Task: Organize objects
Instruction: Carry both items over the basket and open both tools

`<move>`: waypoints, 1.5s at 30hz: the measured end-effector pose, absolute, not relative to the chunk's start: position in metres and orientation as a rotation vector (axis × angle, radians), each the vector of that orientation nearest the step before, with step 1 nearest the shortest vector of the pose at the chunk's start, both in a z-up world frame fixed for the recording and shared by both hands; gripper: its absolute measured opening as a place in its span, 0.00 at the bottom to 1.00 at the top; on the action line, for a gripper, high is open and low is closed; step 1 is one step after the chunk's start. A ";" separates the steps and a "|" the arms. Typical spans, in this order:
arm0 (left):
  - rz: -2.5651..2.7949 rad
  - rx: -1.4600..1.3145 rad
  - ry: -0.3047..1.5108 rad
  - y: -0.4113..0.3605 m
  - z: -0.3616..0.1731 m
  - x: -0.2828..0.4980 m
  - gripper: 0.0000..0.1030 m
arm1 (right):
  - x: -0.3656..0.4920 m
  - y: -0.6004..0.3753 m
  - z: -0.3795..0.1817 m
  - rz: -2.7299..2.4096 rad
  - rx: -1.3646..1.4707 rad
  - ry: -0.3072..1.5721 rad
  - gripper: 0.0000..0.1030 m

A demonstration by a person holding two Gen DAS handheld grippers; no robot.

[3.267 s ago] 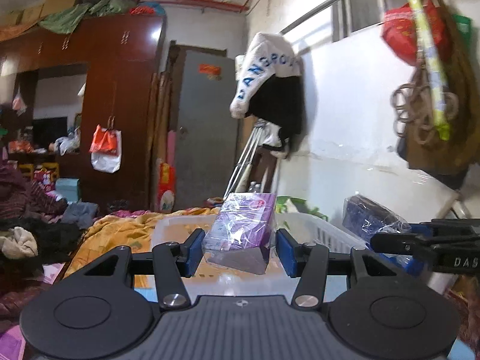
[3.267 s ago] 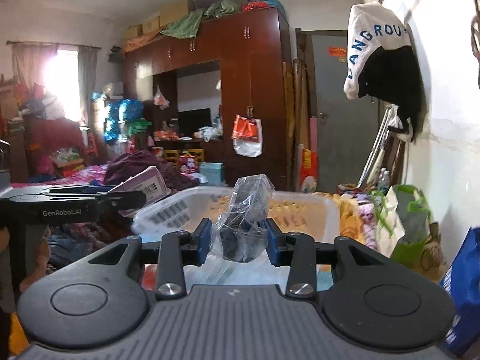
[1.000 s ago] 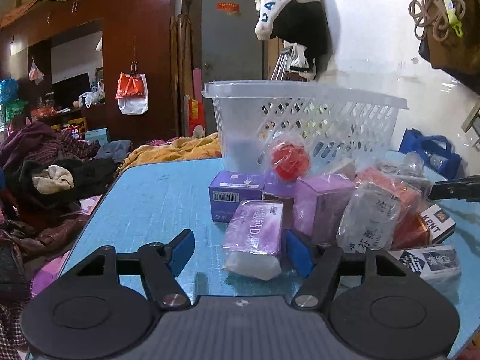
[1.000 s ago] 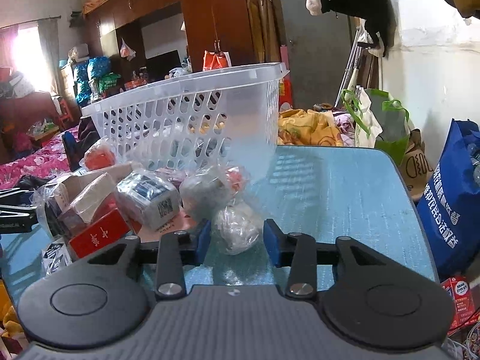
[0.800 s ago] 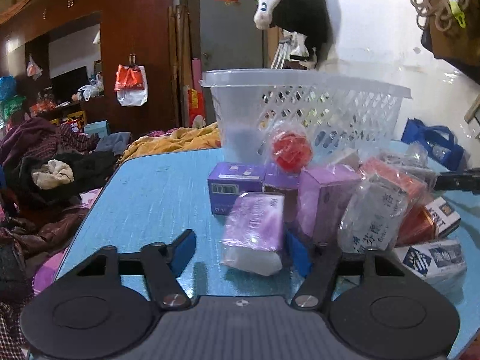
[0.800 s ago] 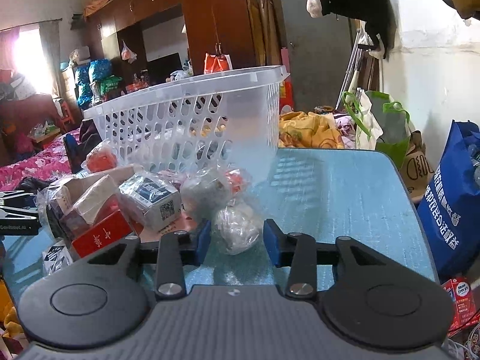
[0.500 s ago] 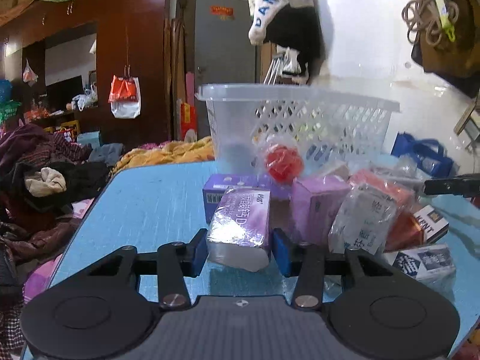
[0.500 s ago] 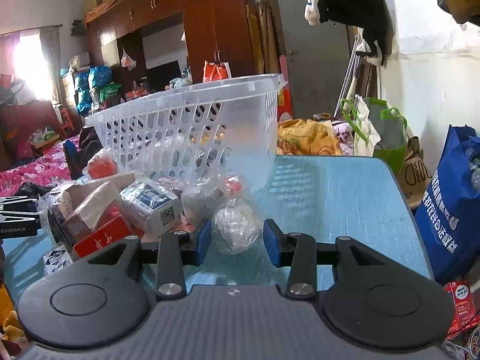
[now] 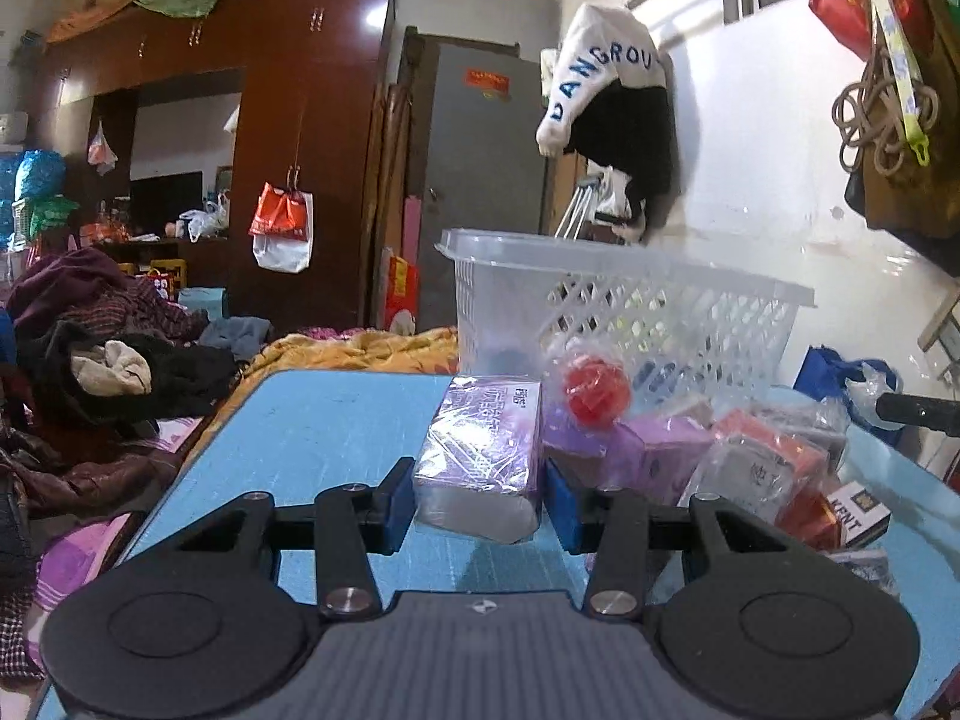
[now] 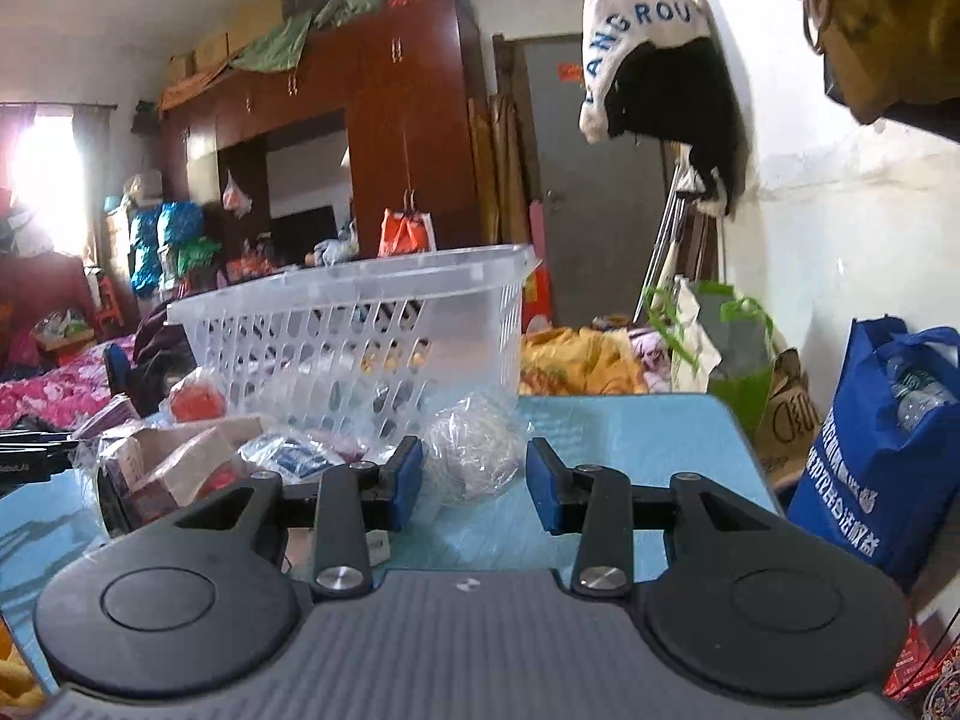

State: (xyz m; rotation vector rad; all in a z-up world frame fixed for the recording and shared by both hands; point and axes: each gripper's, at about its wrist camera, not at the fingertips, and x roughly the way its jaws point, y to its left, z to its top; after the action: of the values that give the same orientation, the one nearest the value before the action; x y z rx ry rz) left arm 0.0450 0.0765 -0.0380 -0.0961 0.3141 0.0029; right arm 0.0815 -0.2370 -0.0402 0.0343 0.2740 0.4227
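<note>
My left gripper [image 9: 480, 495] is shut on a purple box wrapped in clear plastic [image 9: 483, 450] and holds it a little above the blue table [image 9: 324, 420]. My right gripper [image 10: 474, 483] holds a clear-wrapped whitish ball [image 10: 474, 447] between its pads, lifted off the table [image 10: 630, 426]. A clear white plastic basket [image 9: 630, 312] stands at the back of the table and also shows in the right wrist view [image 10: 360, 330]. In front of it lies a pile of wrapped boxes [image 9: 750, 468] and a red ball in plastic [image 9: 597, 390].
A KENT carton [image 9: 858, 510] lies at the pile's right edge. A blue bag [image 10: 888, 444] stands beside the table on the right. Clothes [image 9: 90, 360] are heaped on the left. The right gripper's tip [image 9: 918, 408] reaches in from the right in the left wrist view.
My left gripper has closed on the purple box and lifted it. My right gripper has risen with the wrapped ball, and both views have tilted upward.
</note>
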 end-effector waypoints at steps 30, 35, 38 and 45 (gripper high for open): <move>-0.110 -0.132 0.114 0.064 0.024 0.030 0.48 | 0.060 -0.218 0.013 0.505 0.068 0.121 0.40; -0.145 -0.132 0.114 0.058 0.052 0.060 0.48 | 0.082 -0.198 0.036 0.547 0.061 0.090 0.40; -0.152 -0.120 0.150 0.050 0.070 0.093 0.48 | 0.110 -0.176 0.050 0.584 0.055 0.110 0.40; -0.107 -0.088 0.303 0.038 0.070 0.171 0.52 | 0.184 -0.143 0.046 0.478 -0.023 0.225 0.41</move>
State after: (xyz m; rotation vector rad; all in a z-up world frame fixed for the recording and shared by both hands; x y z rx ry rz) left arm 0.1712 0.0384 0.0699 -0.0880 0.3032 -0.1075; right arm 0.1838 -0.1428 0.0464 -0.0226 0.2247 0.4781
